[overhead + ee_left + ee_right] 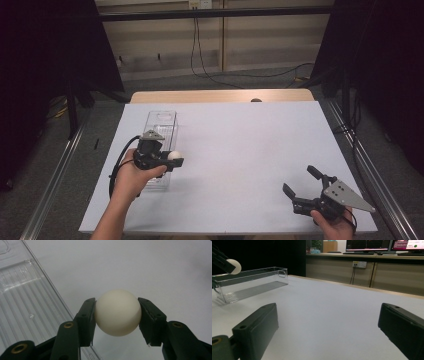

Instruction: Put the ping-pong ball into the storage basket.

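Cream-white and smooth, a round ball (118,312) sits pinched between the two flat black pads of the left tongs (117,315), one pad pressing each side of it. Held up off the surface, the ball hangs just beside the long right-hand wall of a clear plastic tray (161,131), near that tray's nearer end. The tray is a narrow, straight-sided rectangular box of glossy see-through plastic with a ribbed floor and a cut-out handle at its far end; it lies on the matte pale grey worktop (240,150) with its length running away from the person. A hand (131,176) grips the left tongs from below, and a black cable loops from them on the side away from the tray.

Well apart from the tray, toward the worktop's near right corner, the right tongs (301,181) stand spread wide with nothing between their blocky black pads; a grey three-cornered plate (345,195) tops them.
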Available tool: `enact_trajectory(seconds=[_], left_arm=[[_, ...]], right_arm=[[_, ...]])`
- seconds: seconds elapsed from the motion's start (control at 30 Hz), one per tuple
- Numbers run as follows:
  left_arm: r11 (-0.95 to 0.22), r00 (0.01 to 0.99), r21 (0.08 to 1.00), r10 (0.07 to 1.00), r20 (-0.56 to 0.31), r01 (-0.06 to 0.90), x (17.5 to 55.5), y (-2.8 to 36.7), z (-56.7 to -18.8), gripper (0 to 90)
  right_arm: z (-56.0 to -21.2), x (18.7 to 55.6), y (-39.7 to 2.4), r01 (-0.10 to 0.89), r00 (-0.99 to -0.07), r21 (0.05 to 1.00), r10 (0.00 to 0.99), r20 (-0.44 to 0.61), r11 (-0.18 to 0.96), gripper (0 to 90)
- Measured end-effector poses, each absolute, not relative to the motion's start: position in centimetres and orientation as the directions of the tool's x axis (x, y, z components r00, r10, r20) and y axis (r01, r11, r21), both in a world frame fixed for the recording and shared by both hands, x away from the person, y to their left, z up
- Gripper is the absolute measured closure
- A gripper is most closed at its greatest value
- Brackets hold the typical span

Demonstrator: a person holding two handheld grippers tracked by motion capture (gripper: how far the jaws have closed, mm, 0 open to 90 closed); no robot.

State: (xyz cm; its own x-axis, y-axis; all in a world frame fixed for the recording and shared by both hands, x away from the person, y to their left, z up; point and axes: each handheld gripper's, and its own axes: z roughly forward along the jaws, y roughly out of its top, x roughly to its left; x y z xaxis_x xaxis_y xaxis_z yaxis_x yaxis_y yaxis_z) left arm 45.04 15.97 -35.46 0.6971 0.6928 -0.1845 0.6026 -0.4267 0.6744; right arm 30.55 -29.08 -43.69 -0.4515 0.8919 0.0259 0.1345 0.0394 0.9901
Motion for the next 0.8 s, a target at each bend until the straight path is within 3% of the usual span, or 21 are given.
enact_trajectory(seconds=[0.8], left_arm=[[-0.408, 0.671, 0.681, 0.722, -0.167, 0.608, 45.72, 16.61, -34.79, 51.1]], right_arm=[[-43.67, 30.51, -29.06, 0.137, -0.450, 0.990, 0.892, 0.029, 0.036, 2.4]])
